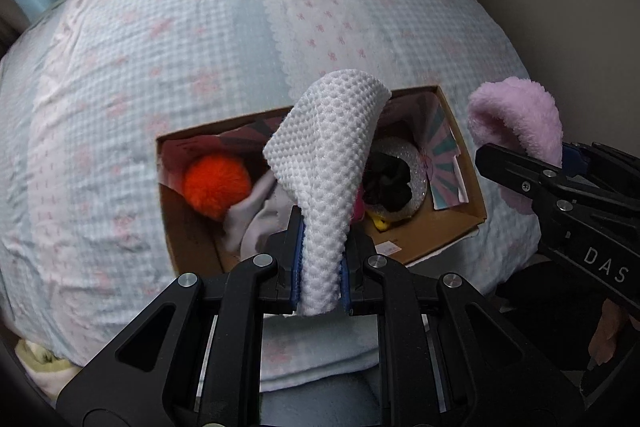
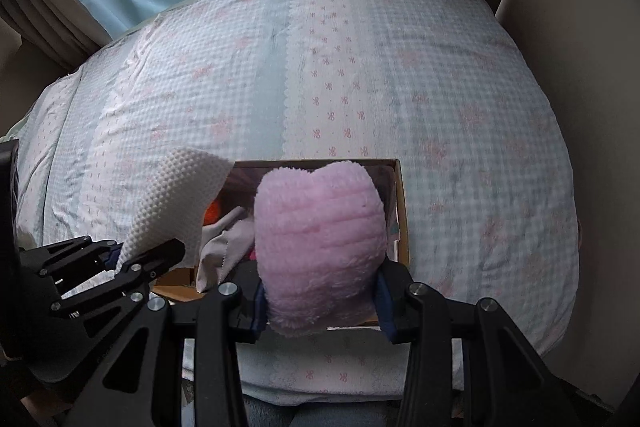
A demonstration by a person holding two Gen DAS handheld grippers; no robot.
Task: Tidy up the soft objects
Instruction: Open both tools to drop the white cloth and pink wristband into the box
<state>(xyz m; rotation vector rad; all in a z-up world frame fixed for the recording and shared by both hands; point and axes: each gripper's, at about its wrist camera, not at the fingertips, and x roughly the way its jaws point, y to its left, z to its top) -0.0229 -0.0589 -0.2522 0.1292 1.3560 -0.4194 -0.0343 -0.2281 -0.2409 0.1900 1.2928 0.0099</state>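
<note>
the left gripper [image 1: 322, 267] at lower centre is clamped on a white waffle-textured cloth [image 1: 326, 155] that arches up over the open cardboard box [image 1: 460, 219] on the checked bedspread [image 1: 160, 47] – inside lie an orange pom-pom [image 1: 216, 185], a grey cloth [image 1: 256, 219] and a black fluffy item [image 1: 388, 181]; the right gripper [image 2: 320, 301] grasps a pink plush piece [image 2: 320, 247] – low centre of its view, in front of the box

You've got a white, bumpy-textured cloth [image 1: 326, 163] & a pale pink fuzzy plush [image 2: 320, 247]. Brown cardboard box [image 1: 460, 227] holds a bright orange pom-pom [image 1: 216, 185] + sth black. Bedspread [image 2: 360, 67]: pale blue/white gingham w/ small pink bows.
</note>
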